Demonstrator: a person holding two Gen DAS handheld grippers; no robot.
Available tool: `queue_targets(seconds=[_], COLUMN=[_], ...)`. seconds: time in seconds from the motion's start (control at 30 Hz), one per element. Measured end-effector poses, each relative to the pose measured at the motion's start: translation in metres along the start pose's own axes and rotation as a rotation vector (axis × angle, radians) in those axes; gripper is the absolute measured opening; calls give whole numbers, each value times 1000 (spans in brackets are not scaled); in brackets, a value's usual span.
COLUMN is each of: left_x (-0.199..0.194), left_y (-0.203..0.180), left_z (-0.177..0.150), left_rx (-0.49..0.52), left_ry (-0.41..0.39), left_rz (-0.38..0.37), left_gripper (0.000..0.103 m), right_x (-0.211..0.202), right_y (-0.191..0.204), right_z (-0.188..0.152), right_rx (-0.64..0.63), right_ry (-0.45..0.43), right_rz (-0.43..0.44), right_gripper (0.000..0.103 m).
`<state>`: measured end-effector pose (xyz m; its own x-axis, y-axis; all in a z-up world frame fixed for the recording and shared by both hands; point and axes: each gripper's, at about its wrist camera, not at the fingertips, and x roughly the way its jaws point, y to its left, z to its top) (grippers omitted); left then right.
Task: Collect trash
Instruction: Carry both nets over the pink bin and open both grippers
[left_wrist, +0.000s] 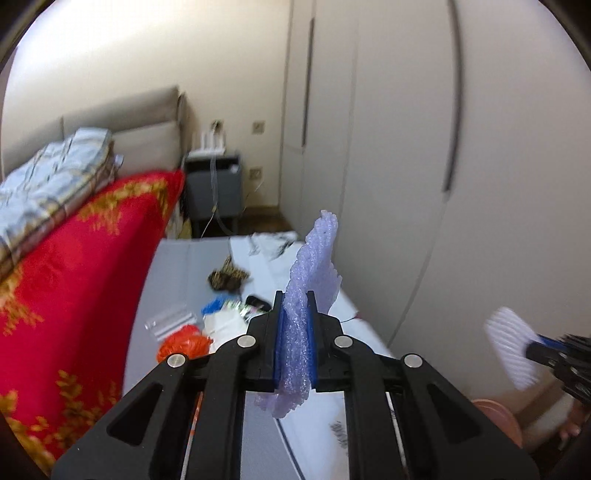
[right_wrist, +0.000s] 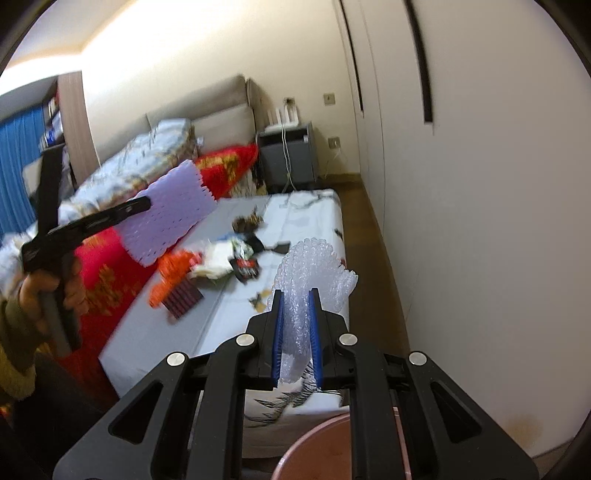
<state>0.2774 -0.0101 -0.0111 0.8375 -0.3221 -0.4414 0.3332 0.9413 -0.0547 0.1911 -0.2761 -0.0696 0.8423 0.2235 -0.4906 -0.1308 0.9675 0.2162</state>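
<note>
Trash in both grippers: a lilac foam net sheet (left_wrist: 314, 266) in the left gripper (left_wrist: 295, 306), a white foam net sleeve (right_wrist: 314, 273) in the right gripper (right_wrist: 295, 306).

Both sets of jaws are nearly closed, pinching the squishy mesh foam upright between blue pads. More litter, including an orange net (right_wrist: 175, 267), sits on the grey mat (right_wrist: 221, 310). Only the right wrist view shows the lilac sheet's flat rectangle, the person's hand (right_wrist: 48, 291) and the pink bin (right_wrist: 317, 450).

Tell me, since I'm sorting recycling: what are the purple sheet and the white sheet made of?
Purple sheet: looks like soft plastic foam netting, matte, with a dimpled mesh texture. White sheet: likely plastic bubble wrap or foam, translucent and glossy, with bubbly ridges.
</note>
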Motion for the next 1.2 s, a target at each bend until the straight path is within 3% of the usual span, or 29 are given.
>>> queue_targets(seconds=[0.23, 0.4, 0.6, 0.83, 1.2], left_x=[-79, -95, -77, -46, 26], left_y=[-46, -86, -132, -172, -214], left_z=[-10, -50, -92, -115, -133], left_rx=[-15, -21, -5, 39, 98], left_ry=[-15, 70, 187, 284, 396], left_rz=[-99, -176, -294, -375, -386], left_gripper=[10, 10, 10, 11, 11], right_x=[-75, -117, -138, -125, -81], right_y=[24, 24, 6, -28, -66], right_z=[-12, -44, -75, -89, -109], right_rx=[-15, -8, 56, 143, 257], right_ry=[-42, -33, 4, 52, 158], right_rz=[33, -18, -121, -231, -308], right_gripper=[14, 13, 13, 14, 16])
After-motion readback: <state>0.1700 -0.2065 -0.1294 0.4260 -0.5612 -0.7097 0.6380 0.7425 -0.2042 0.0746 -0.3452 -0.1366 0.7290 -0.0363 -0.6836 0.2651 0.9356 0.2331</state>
